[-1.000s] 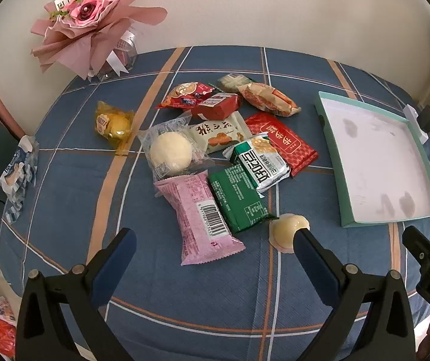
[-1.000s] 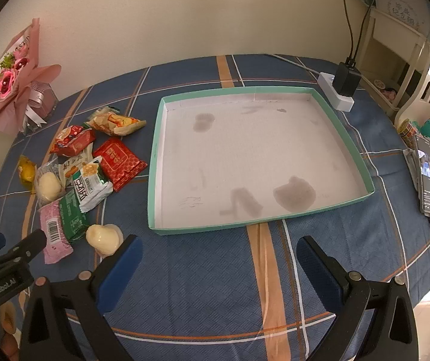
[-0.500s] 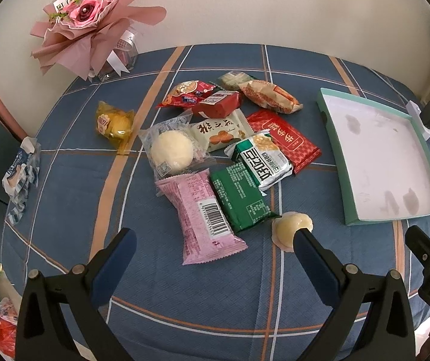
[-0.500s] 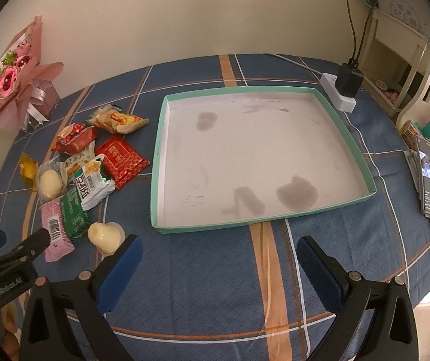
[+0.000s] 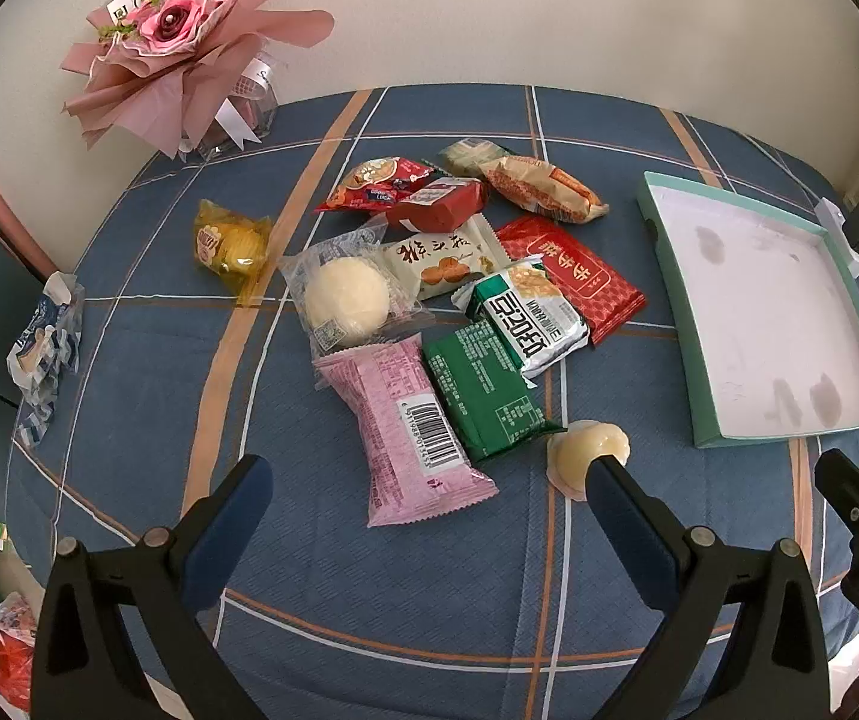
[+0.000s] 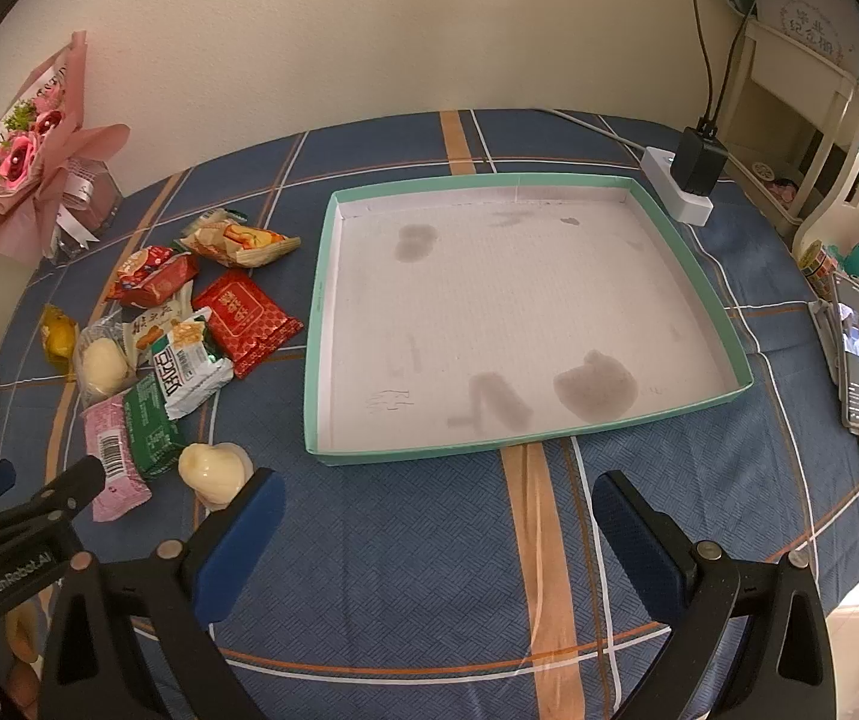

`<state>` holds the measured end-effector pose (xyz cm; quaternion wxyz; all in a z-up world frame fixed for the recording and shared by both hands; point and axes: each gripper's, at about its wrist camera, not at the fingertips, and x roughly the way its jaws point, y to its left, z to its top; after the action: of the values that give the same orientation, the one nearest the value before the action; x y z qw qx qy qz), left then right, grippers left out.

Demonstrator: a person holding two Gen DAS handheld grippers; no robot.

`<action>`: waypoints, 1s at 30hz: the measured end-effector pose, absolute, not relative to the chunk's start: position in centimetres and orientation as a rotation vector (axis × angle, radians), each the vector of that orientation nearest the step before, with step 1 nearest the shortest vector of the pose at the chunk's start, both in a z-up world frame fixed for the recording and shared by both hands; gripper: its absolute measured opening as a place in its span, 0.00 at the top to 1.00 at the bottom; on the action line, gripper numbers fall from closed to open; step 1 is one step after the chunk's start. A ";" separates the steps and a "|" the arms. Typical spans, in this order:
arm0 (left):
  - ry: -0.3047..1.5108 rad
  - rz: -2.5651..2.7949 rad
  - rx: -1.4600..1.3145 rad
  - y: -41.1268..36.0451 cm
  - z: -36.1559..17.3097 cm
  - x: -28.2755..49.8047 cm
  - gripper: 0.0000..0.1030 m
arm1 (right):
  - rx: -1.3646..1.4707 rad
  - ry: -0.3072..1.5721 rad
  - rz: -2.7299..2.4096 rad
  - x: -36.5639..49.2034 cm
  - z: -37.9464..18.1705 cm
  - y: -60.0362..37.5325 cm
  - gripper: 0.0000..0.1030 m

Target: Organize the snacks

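Note:
Several wrapped snacks lie heaped on the blue plaid tablecloth: a pink pack (image 5: 411, 426), a green pack (image 5: 486, 396), a silver-green pack (image 5: 528, 318), a red pack (image 5: 573, 276), a round white bun (image 5: 345, 300) and a pale jelly cup (image 5: 585, 450). To their right sits a shallow teal tray (image 6: 318, 324) with a stained white floor and nothing in it. My left gripper (image 5: 429, 510) hovers open just before the pink pack and the jelly cup. My right gripper (image 6: 438, 516) is open in front of the tray's near wall (image 6: 489, 450); the jelly cup (image 6: 213, 468) lies by its left finger.
A pink flower bouquet (image 5: 183, 42) stands at the table's far left. A yellow pack (image 5: 228, 243) lies apart from the heap, and a blue-white wrapper (image 5: 45, 348) sits at the left edge. A power strip with a charger (image 6: 687, 180) and a phone (image 6: 855, 354) are on the right.
Both grippers have drifted slightly; the snacks sit a little further right in each view. Nothing was gripped or let go.

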<state>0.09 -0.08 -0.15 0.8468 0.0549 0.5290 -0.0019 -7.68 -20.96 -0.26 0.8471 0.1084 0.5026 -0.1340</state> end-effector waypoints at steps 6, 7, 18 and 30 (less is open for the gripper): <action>1.119 0.000 0.117 -0.1 -0.3 0.1 0.00 | 0.229 1.060 -0.282 -7.7 -0.2 -21.0 0.00; 1.119 0.000 0.117 -0.1 -0.3 0.1 0.00 | 0.229 1.060 -0.282 -7.7 -0.2 -21.0 0.00; 1.120 0.000 0.118 -0.1 -0.3 0.1 0.00 | 0.229 1.060 -0.281 -7.7 -0.2 -21.0 0.00; 1.122 0.000 0.117 0.1 -0.4 0.0 0.00 | 0.229 1.062 -0.281 -7.6 -0.3 -21.1 0.00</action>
<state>0.04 0.09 -0.45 0.8451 0.0556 0.5317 -0.0002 -7.61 -21.07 -0.29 0.8467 0.1085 0.5035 -0.1334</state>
